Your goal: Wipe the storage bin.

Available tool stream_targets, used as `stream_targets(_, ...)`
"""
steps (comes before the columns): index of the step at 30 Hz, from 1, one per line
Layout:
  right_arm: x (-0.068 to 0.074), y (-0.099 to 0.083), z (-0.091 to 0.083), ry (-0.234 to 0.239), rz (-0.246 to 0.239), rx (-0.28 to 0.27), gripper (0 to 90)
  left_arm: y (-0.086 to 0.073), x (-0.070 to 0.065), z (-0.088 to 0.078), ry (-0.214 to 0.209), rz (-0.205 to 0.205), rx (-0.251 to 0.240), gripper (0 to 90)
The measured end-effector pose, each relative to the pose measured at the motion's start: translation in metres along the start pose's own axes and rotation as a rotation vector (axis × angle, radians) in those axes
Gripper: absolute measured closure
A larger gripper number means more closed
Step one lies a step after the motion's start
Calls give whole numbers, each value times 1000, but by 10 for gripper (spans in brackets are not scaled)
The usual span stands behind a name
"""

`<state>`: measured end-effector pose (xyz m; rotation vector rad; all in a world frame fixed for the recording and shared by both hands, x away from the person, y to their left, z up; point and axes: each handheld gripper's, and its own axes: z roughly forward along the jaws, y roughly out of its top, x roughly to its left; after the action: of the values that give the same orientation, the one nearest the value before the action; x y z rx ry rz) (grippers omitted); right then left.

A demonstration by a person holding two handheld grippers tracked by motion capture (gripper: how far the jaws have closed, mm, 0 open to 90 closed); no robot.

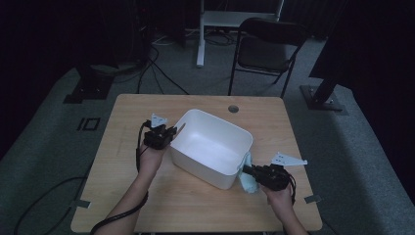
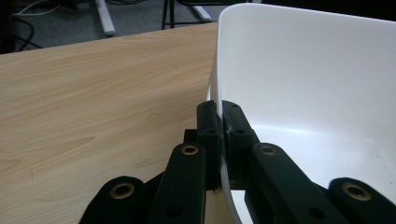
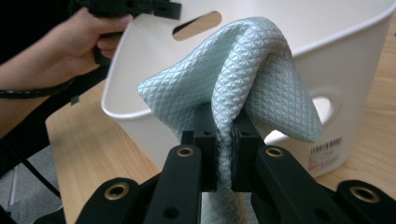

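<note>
A white plastic tub (image 1: 211, 147) stands tilted in the middle of the wooden table (image 1: 127, 196). My left gripper (image 1: 169, 133) is shut on the tub's left wall; in the left gripper view the thin white rim (image 2: 218, 100) runs between the two black jaws. My right gripper (image 1: 246, 170) is shut on a pale blue quilted cloth (image 1: 247, 181) beside the tub's right corner. In the right gripper view the cloth (image 3: 243, 79) bunches up above the jaws, in front of the tub's wall (image 3: 355, 60) with its handle slot.
A black folding chair (image 1: 266, 49) and a white stand (image 1: 200, 29) are on the carpet beyond the table. A round cable hole (image 1: 233, 108) sits near the table's far edge. Cables trail off the table's left front.
</note>
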<state>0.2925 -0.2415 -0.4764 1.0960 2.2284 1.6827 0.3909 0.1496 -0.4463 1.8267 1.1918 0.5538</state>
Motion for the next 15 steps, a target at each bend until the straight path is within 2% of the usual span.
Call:
stream_targets(4, -2, -4, 2, -8, 7, 23, 841, 0, 0, 0, 6, -8, -3, 881)
stream_targets(9, 7, -2, -5, 31, -10, -4, 840, 0, 0, 0, 4, -6, -1, 881)
stream_targets(11, 11, -3, -3, 22, -25, -1, 841, 0, 0, 0, -2, -1, 2, 882)
stream_targets(13, 10, -4, -1, 22, -9, -4, 842, 1, 0, 0, 2, 1, 8, 881)
stream_targets(15, 8, -8, 3, 7, -5, 21, 842, 1, 0, 1, 3, 2, 11, 881)
